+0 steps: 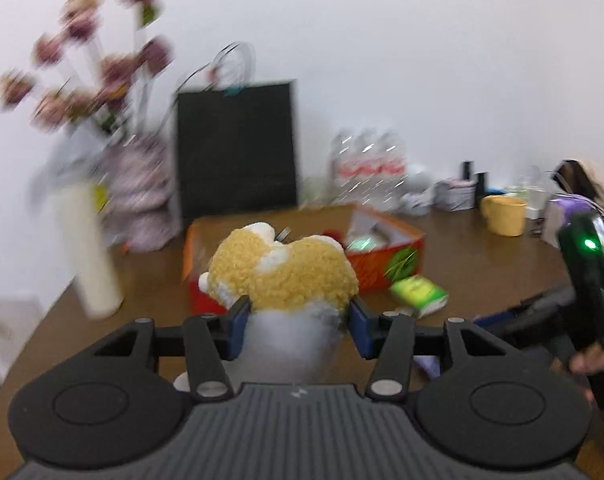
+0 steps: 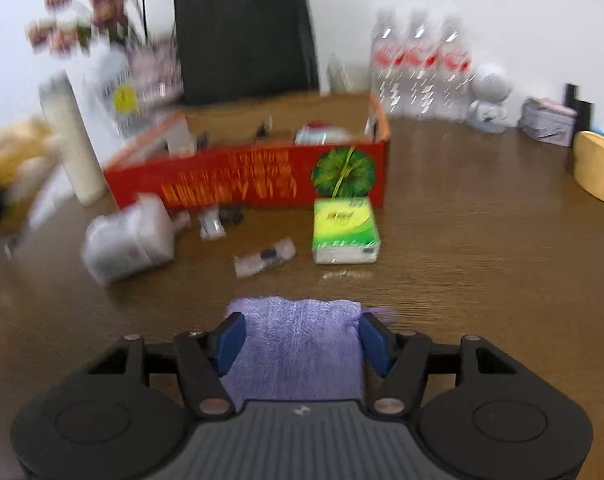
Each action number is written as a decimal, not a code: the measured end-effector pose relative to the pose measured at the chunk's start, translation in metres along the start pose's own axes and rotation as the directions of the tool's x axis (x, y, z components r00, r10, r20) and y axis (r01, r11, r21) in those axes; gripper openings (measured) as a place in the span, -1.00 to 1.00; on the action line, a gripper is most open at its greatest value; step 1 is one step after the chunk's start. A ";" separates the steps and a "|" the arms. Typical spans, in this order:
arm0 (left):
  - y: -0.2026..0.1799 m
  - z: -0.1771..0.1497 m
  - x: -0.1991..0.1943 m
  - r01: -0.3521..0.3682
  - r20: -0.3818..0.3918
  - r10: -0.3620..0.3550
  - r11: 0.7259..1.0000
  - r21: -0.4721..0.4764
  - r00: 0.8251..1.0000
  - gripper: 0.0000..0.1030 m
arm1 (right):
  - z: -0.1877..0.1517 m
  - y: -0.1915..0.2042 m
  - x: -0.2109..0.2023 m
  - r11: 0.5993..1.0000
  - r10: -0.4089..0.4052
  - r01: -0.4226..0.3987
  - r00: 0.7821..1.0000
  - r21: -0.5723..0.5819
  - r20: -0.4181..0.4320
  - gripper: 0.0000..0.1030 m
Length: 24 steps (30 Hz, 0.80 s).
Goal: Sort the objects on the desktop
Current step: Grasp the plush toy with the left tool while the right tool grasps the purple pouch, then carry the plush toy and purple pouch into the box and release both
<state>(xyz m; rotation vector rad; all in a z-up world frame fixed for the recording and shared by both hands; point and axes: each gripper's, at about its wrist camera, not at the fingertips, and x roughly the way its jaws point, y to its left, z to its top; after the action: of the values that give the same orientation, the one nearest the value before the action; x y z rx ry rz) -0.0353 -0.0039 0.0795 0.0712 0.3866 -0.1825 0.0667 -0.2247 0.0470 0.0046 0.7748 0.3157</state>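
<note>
My left gripper [image 1: 298,322] is matte black plastic with two blue rubber pads [image 1: 238,320] on short fingers, hung from angled black links pinned with silver screws. Two round black discs sit at 7 and 5 o'clock beside a ribbed grey plate bearing a small white mark. My right gripper [image 2: 302,340] looks identical. From the left camera, its black handle [image 1: 589,276] shows a green light.

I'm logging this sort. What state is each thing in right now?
Plush toy: clamped in left gripper, lifted.
Purple cloth: between right gripper pads, grip unclear.
Red box: open-topped, items inside.
Tissue pack: flat on table, before the box.
Yellow mug: upright.
</note>
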 end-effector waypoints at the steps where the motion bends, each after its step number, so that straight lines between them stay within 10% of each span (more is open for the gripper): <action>1: 0.005 -0.006 -0.002 -0.013 -0.017 0.013 1.000 -0.022 1.000 0.00 | 0.003 0.004 0.009 1.000 -0.009 0.009 1.000 -0.012 -0.024 0.19; 5: 0.018 -0.017 -0.006 -0.062 -0.056 0.059 0.997 -0.039 0.997 0.01 | 0.004 0.027 0.011 0.994 -0.013 0.012 1.000 -0.107 -0.013 -0.85; 9: 0.019 -0.015 -0.007 -0.078 -0.050 0.077 0.997 -0.028 0.996 0.02 | 0.004 0.055 -0.022 0.988 0.011 0.002 0.997 -0.156 0.081 -0.86; 12: 0.014 -0.023 -0.009 -0.077 -0.047 0.078 0.997 0.022 0.996 0.03 | 0.007 0.066 -0.073 0.983 0.181 -0.170 0.969 -0.074 0.171 -0.86; 15: 0.011 -0.043 -0.004 -0.073 -0.110 0.076 0.997 0.032 0.991 0.03 | -0.009 0.076 -0.103 0.958 0.286 -0.285 0.938 -0.033 0.198 -0.81; 24: -0.018 -0.074 -0.005 -0.069 -0.190 0.095 0.988 0.141 0.977 0.44 | -0.063 0.056 -0.083 0.992 0.120 -0.123 0.989 0.031 0.090 0.27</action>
<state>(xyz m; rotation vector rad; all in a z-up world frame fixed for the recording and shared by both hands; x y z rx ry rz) -0.0706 -0.0125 0.0125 0.2385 0.5676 -0.1198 -0.0480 -0.2018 0.0650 0.0998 0.6944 0.4140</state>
